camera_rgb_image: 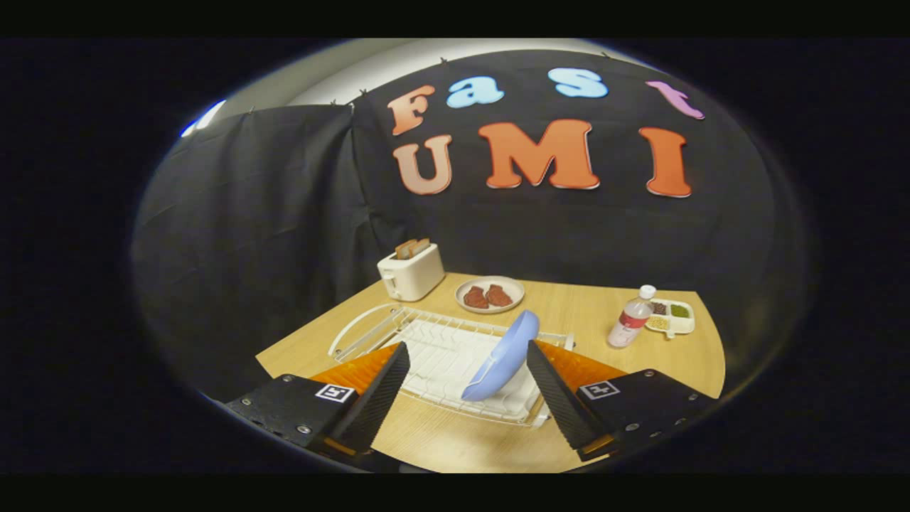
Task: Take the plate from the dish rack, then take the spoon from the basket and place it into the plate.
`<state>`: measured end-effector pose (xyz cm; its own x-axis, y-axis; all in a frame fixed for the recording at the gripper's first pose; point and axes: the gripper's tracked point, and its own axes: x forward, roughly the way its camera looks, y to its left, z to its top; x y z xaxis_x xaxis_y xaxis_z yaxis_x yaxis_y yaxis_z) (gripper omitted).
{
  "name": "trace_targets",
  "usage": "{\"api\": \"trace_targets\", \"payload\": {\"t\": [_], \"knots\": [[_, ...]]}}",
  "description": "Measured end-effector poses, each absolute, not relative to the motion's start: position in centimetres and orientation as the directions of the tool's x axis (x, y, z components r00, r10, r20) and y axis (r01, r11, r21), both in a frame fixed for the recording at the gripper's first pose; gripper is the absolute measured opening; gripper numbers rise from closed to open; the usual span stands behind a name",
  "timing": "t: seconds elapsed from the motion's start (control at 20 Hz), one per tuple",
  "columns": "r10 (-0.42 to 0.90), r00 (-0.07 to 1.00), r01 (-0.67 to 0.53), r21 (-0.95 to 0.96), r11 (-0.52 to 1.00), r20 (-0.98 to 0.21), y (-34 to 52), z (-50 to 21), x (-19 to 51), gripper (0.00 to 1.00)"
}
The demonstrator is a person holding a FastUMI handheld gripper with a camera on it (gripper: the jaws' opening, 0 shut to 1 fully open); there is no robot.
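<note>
A pale blue plate (503, 357) stands tilted on its edge in the white wire dish rack (434, 355) on the wooden table (590, 313). My gripper (466, 387) hovers above the rack's near side, open, with nothing between its fingers. The plate's lower rim lies just ahead of the right finger (558, 395), apart from it. The left finger (373, 398) hangs over the rack's near left corner.
Beyond the rack stand a white toaster (410, 274) with toast in it and a plate of brown meat pieces (489, 294). To the right are a clear bottle (631, 318) and a small white divided dish (671, 317). Black cloth walls close in the table.
</note>
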<state>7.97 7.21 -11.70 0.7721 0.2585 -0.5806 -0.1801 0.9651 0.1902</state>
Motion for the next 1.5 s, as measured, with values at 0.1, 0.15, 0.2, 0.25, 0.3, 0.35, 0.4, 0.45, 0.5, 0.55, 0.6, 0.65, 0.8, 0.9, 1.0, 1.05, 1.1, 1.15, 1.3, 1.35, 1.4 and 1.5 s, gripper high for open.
{"api": "trace_targets", "payload": {"t": [0.1, 0.15, 0.2, 0.25, 0.3, 0.35, 0.4, 0.45, 0.5, 0.55, 0.6, 0.65, 0.8, 0.9, 1.0, 1.05, 1.1, 1.15, 1.3, 1.35, 1.4, 1.5], "knots": [[0.27, 0.714, -0.18, 0.204, 0.962, -0.646, 7.7, -13.4, 8.7, 0.98], [0.257, 0.695, -0.165, 0.198, 0.966, -0.671, 7.5, -14.2, 9.3, 0.98], [0.244, 0.675, -0.156, 0.188, 0.97, -0.697, 7.3, -15.2, 9.5, 0.97], [0.22, 0.66, -0.137, 0.172, 0.975, -0.718, 6.9, -15.9, 10.3, 0.95], [0.199, 0.644, -0.121, 0.159, 0.98, -0.739, 6.3, -16.8, 11.0, 0.94], [0.174, 0.628, -0.1, 0.143, 0.985, -0.758, 5.7, -17.5, 11.6, 0.93], [0.153, 0.616, -0.074, 0.137, 0.988, -0.773, 5.2, -18.2, 12.3, 0.91], [0.143, 0.596, -0.054, 0.138, 0.989, -0.79, 4.8, -19.0, 12.7, 0.89], [0.128, 0.58, -0.016, 0.146, 0.989, -0.805, 4.4, -19.6, 13.1, 0.86], [0.109, 0.567, 0.023, 0.148, 0.989, -0.816, 4.1, -20.1, 13.7, 0.84], [0.101, 0.559, 0.049, 0.155, 0.987, -0.823, 4.0, -20.5, 14.3, 0.81], [0.105, 0.543, 0.064, 0.166, 0.984, -0.833, 4.2, -21.0, 14.8, 0.79], [0.101, 0.48, 0.059, 0.147, 0.987, -0.871, 4.8, -22.7, 15.5, 0.67], [0.072, 0.446, 0.053, 0.107, 0.993, -0.892, 4.9, -24.2, 16.0, 0.63], [0.057, 0.421, 0.057, 0.089, 0.994, -0.905, 5.2, -25.4, 16.4, 0.59], [0.05, 0.409, 0.065, 0.084, 0.994, -0.911, 5.2, -25.9, 16.5, 0.56], [0.035, 0.398, 0.073, 0.069, 0.995, -0.917, 5.2, -26.4, 16.5, 0.53], [0.019, 0.387, 0.076, 0.053, 0.996, -0.922, 4.9, -26.7, 16.6, 0.52], [-0.031, 0.365, 0.093, 0.003, 0.996, -0.93, 4.1, -26.9, 16.5, 0.45], [-0.05, 0.363, 0.108, -0.011, 0.994, -0.931, 3.8, -26.8, 16.5, 0.43], [-0.077, 0.365, 0.122, -0.034, 0.992, -0.928, 3.4, -26.6, 16.5, 0.4], [-0.137, 0.401, 0.146, -0.085, 0.986, -0.906, 2.5, -25.7, 17.5, 0.36]]}}
